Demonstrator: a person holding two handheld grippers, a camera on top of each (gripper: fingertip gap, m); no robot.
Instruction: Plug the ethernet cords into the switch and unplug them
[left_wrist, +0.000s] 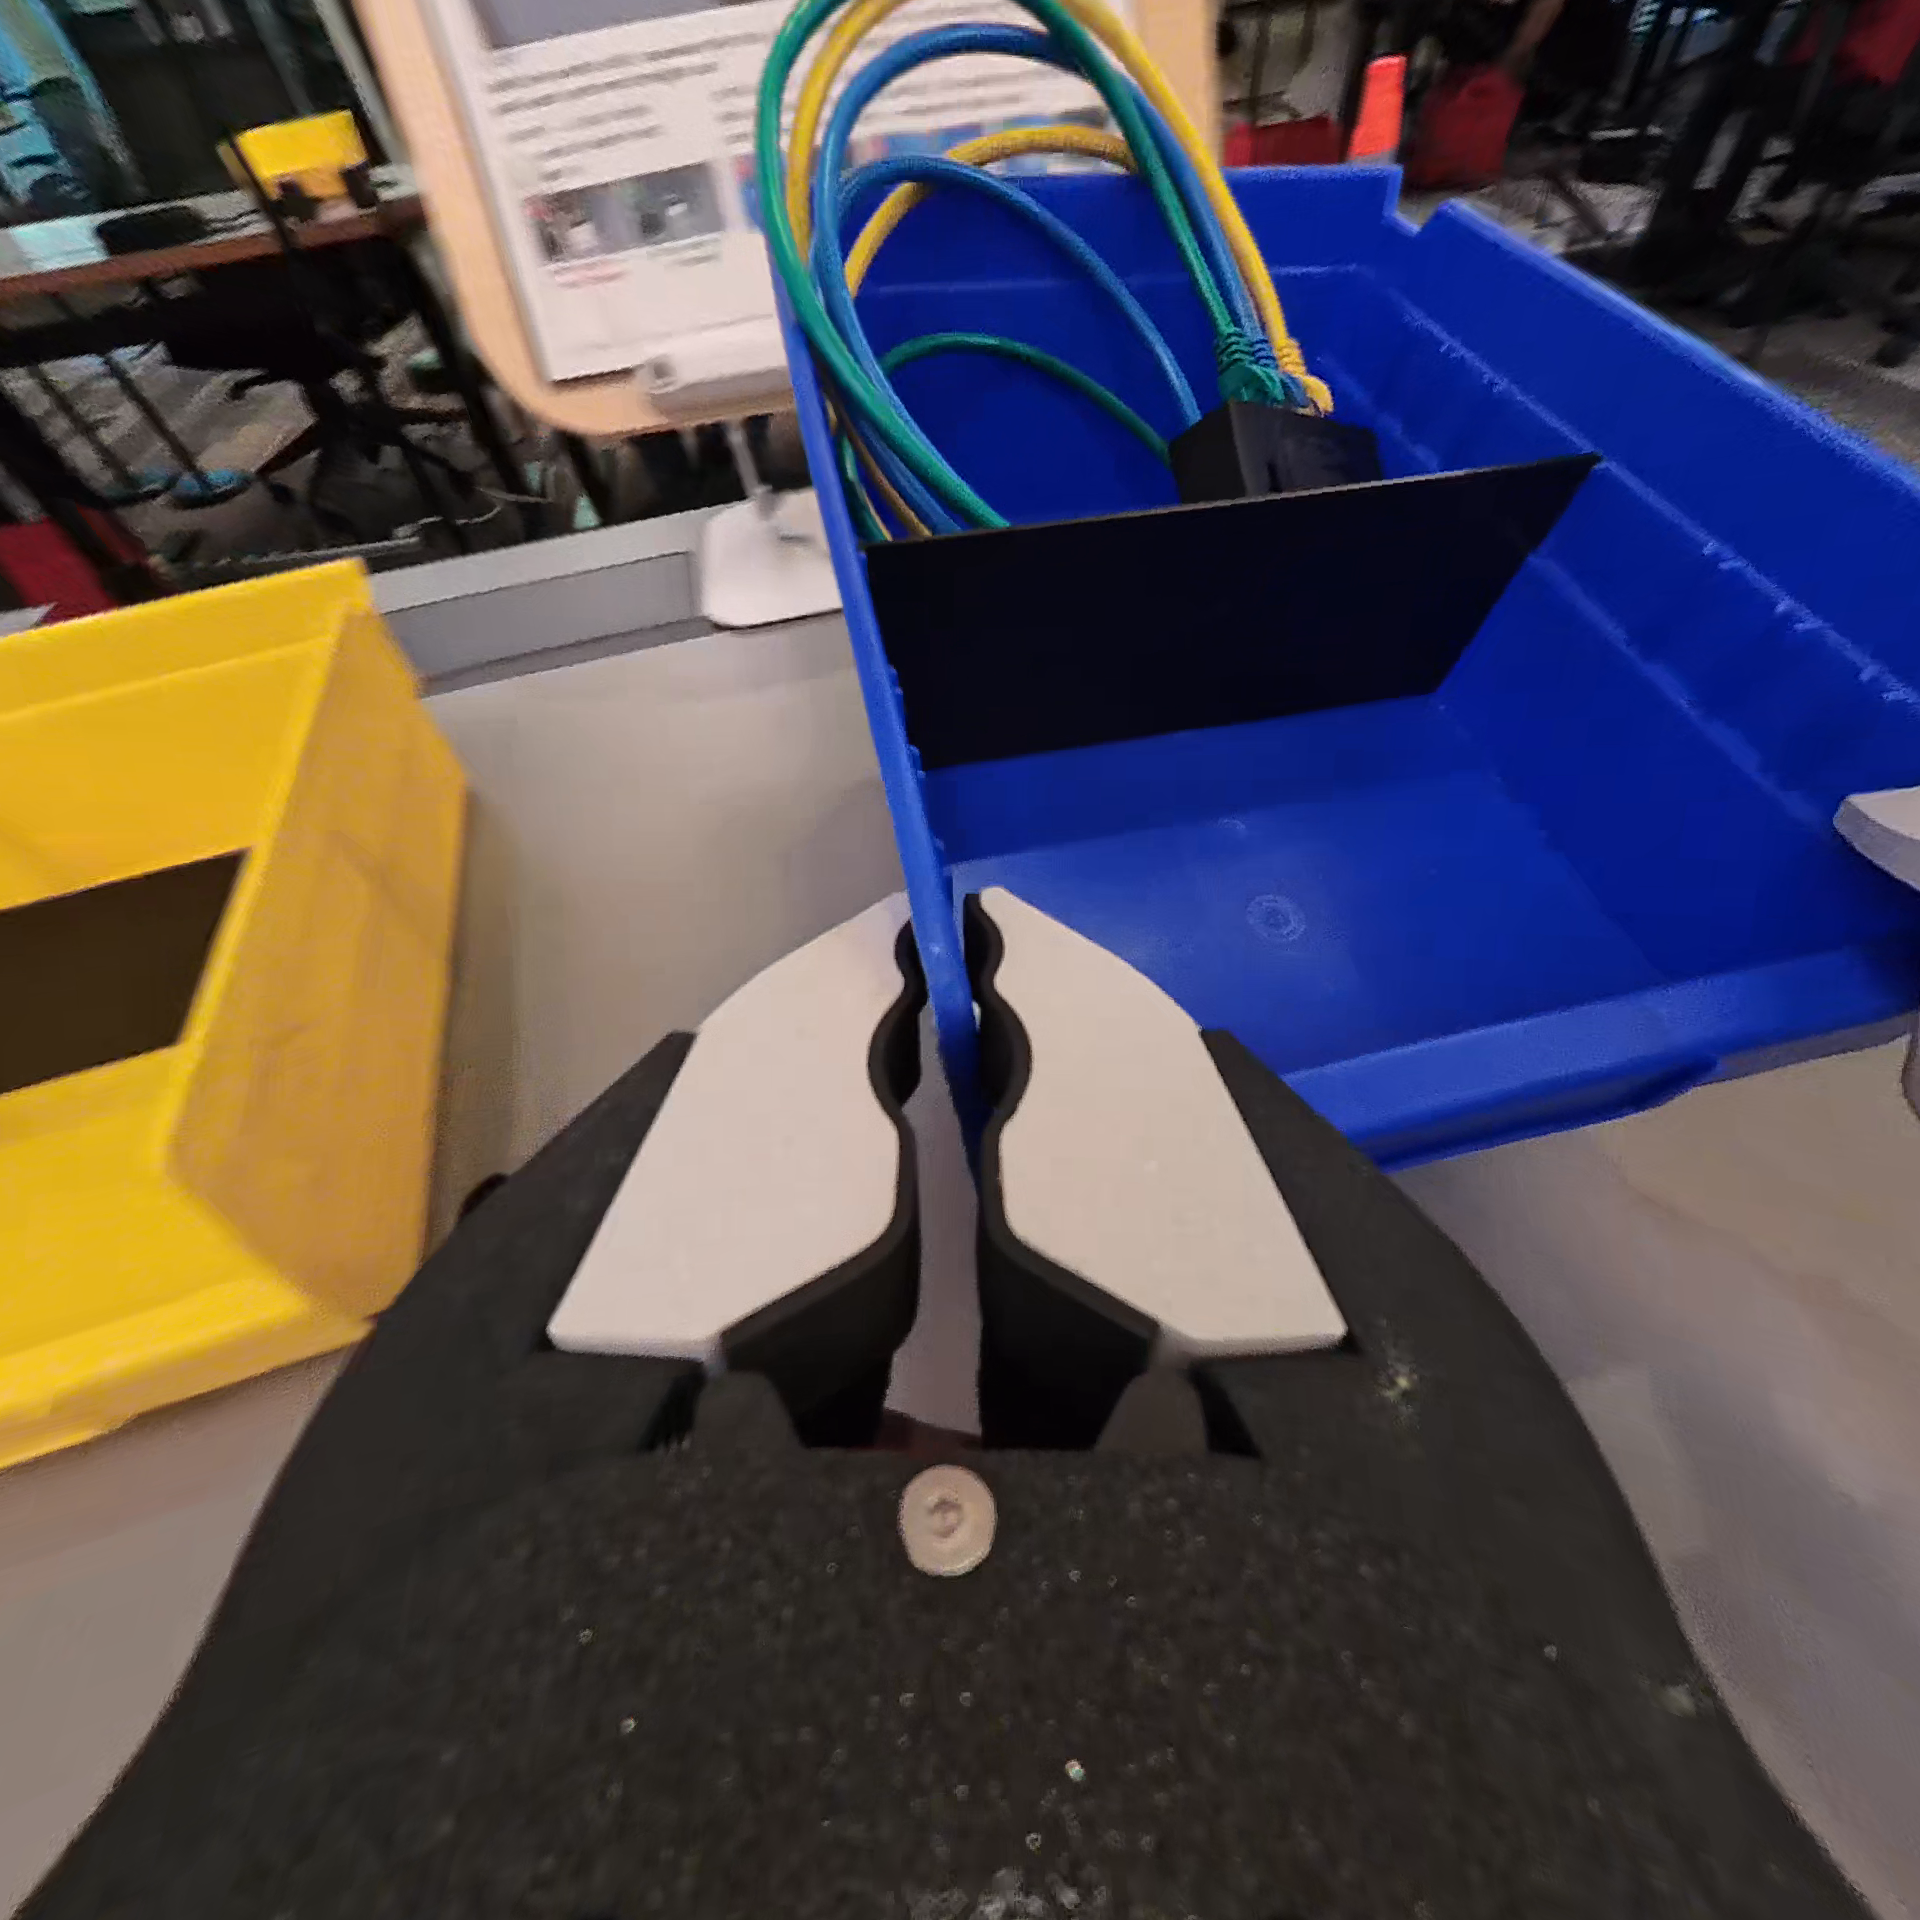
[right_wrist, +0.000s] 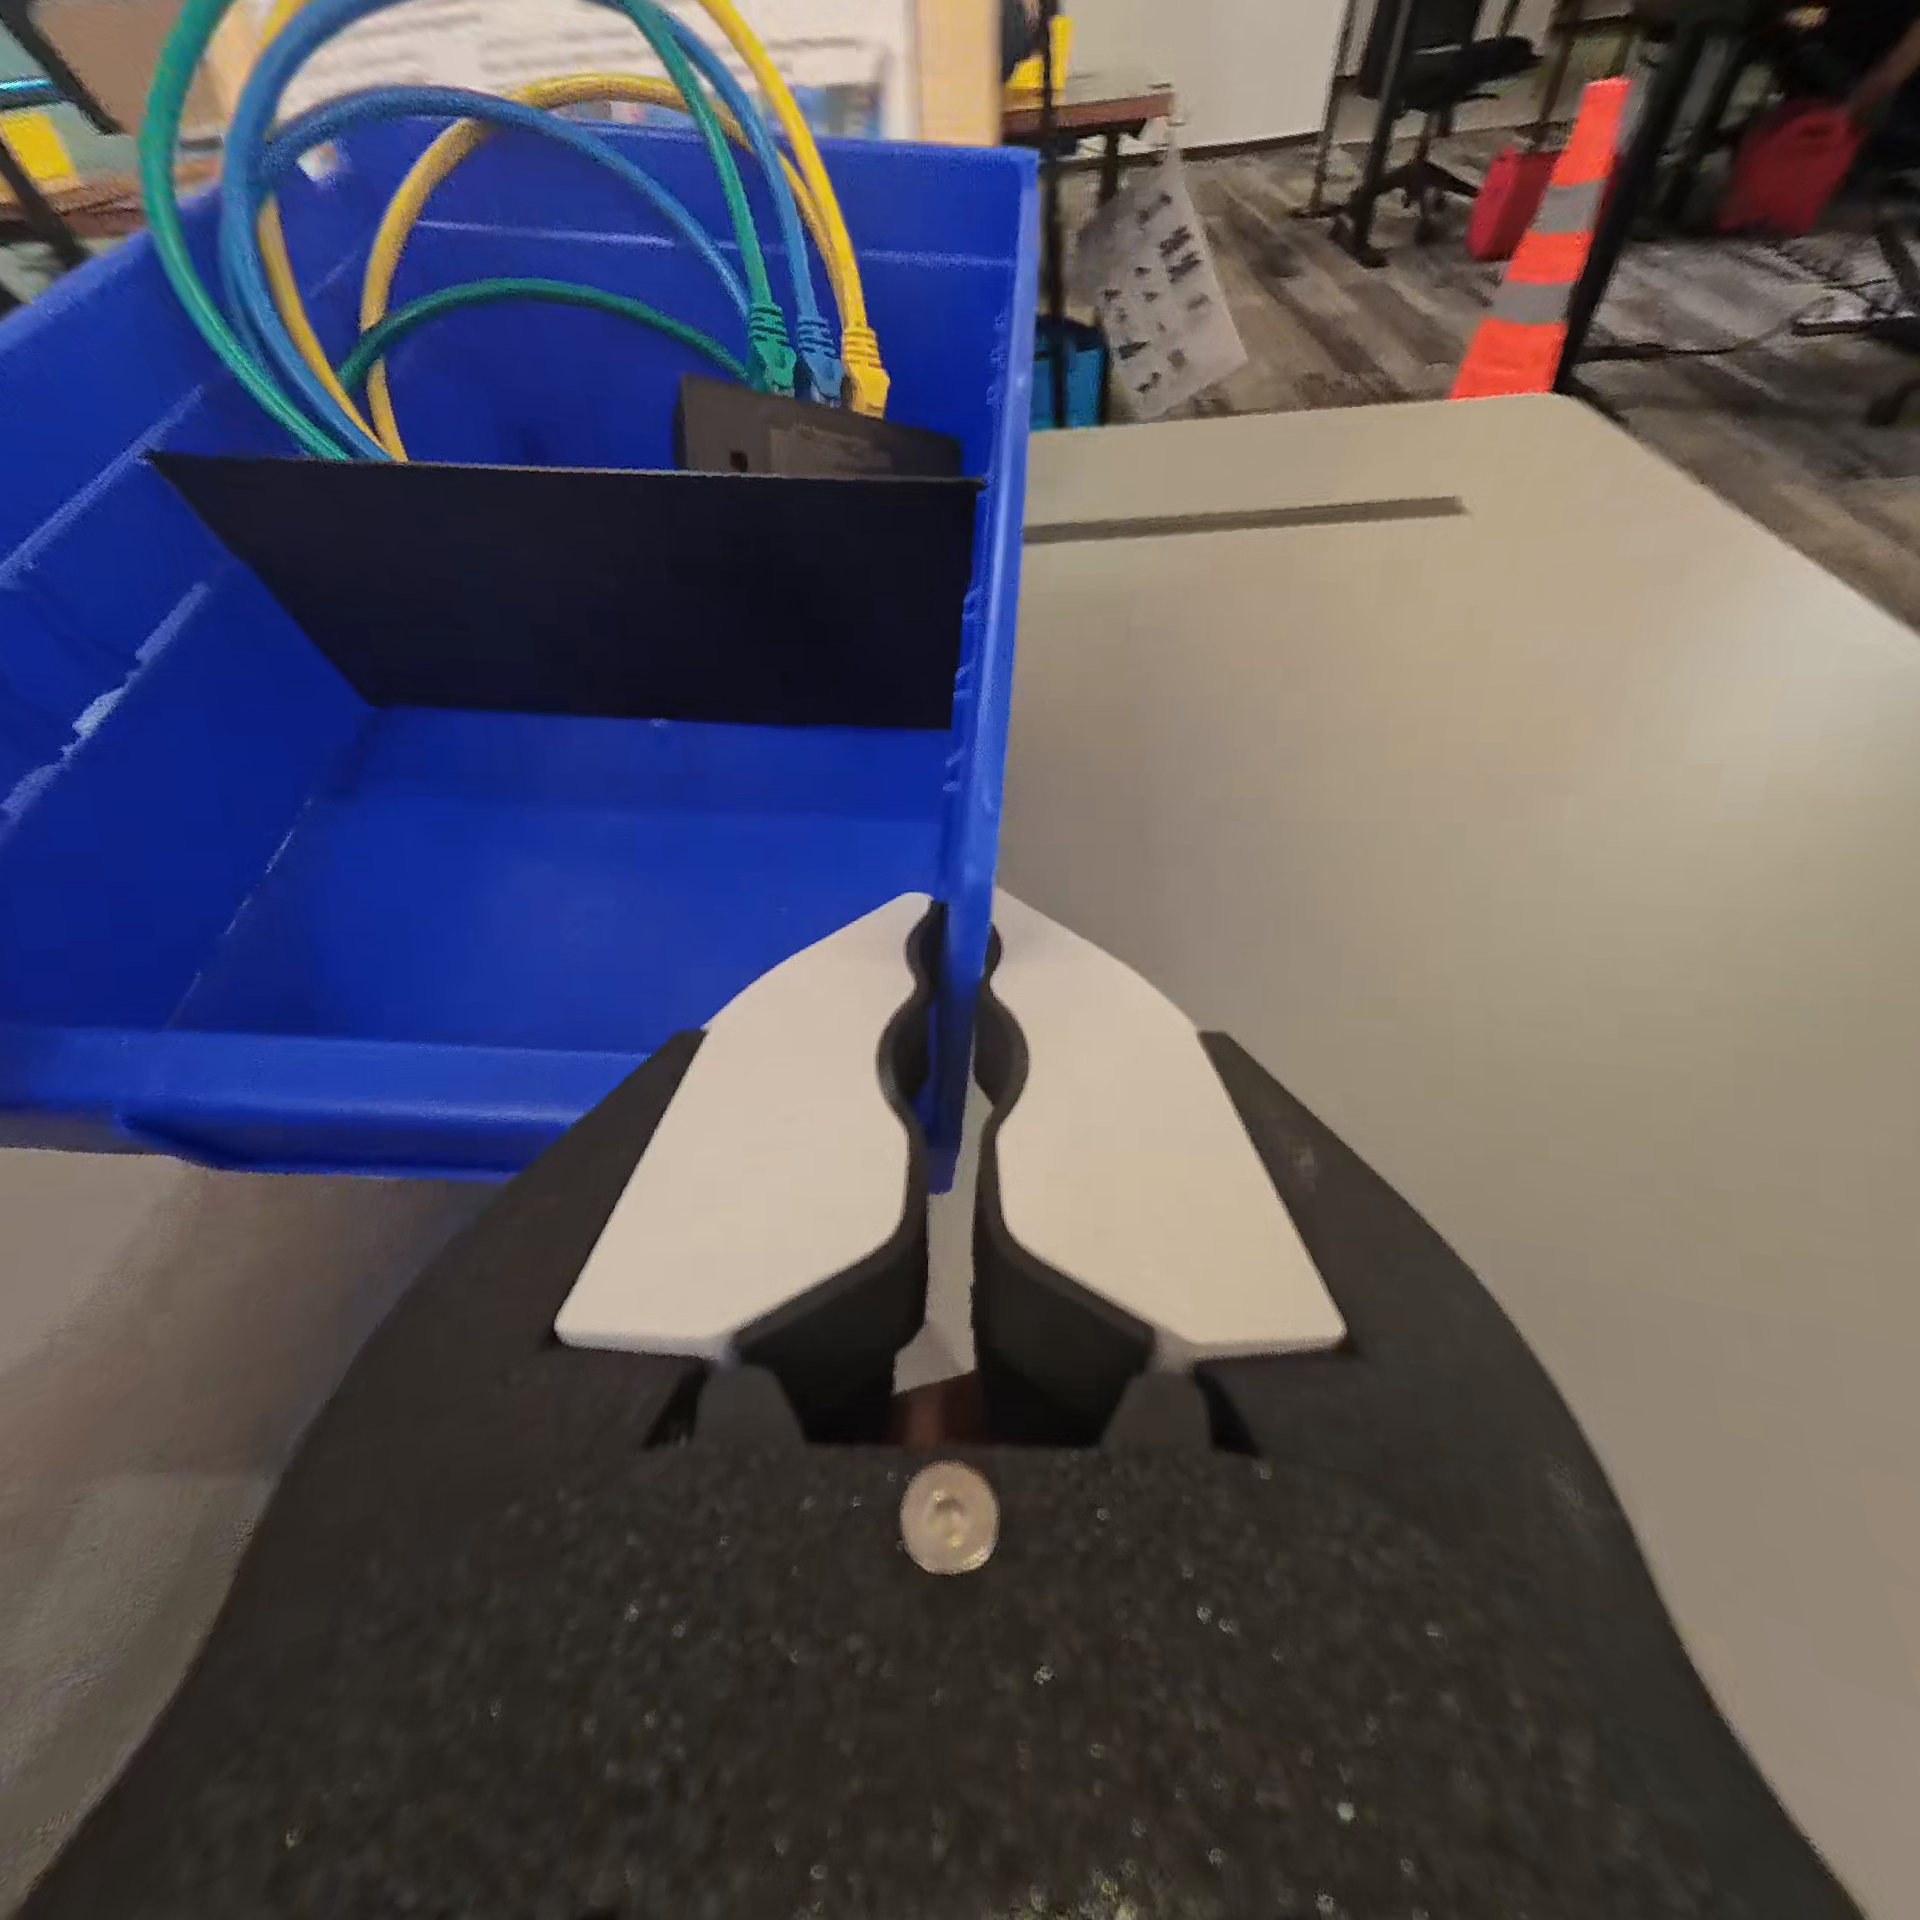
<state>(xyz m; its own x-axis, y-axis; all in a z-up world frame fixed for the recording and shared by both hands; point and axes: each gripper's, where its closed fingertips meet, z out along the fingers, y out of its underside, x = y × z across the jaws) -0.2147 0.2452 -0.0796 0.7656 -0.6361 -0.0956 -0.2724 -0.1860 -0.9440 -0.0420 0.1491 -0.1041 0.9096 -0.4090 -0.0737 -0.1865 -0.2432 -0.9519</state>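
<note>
both tools clamp side walls of the blue plastic bin (right_wrist: 623, 883): left tool (left_wrist: 940, 925), right tool (right_wrist: 961, 925). green, blue and yellow ethernet cords (right_wrist: 816, 358) sit plugged into the black switch (right_wrist: 821, 442) behind the divider; likely positioning the bin, unplugging comes next.

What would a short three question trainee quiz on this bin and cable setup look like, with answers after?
1. True or false: the left hand-held gripper is shut on a wall of the blue bin.
2. Which side of the black divider holds the switch: A near, B far?
3. Fill in: the three plugged cords are green, blue and ____.

Key: 1 true; 2 B; 3 yellow. The right hand-held gripper clamps the opposite wall.
</note>
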